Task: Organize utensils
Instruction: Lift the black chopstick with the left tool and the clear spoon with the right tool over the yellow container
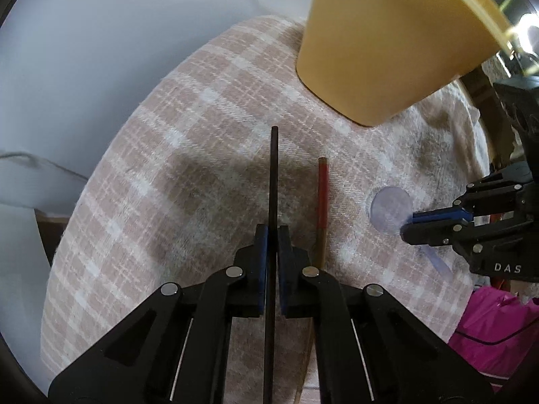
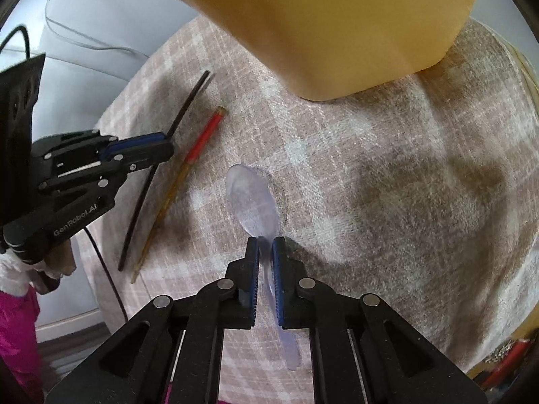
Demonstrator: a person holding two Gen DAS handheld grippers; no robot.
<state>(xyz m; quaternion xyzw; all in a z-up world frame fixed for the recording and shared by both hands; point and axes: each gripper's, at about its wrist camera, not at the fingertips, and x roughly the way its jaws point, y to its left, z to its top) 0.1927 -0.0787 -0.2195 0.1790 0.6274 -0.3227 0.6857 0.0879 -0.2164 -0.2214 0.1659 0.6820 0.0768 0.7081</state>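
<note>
My left gripper (image 1: 273, 232) is shut on a black chopstick (image 1: 273, 175) that points away over the plaid cloth (image 1: 168, 168). A red-and-tan chopstick (image 1: 322, 198) lies on the cloth just right of it. My right gripper (image 2: 266, 245) is shut on the handle of a clear plastic spoon (image 2: 251, 198), whose bowl rests on or just above the cloth. A yellow cup (image 1: 387, 40) stands at the far side; it also fills the top of the right wrist view (image 2: 320, 23). The left gripper (image 2: 148, 149) with the black chopstick (image 2: 188, 101) shows at the left there.
The plaid cloth (image 2: 404, 185) covers a round table. A white surface (image 1: 84, 50) lies beyond its left edge. A pink bag (image 1: 498, 330) sits at the lower right. A black cable (image 2: 107, 269) hangs beside the table.
</note>
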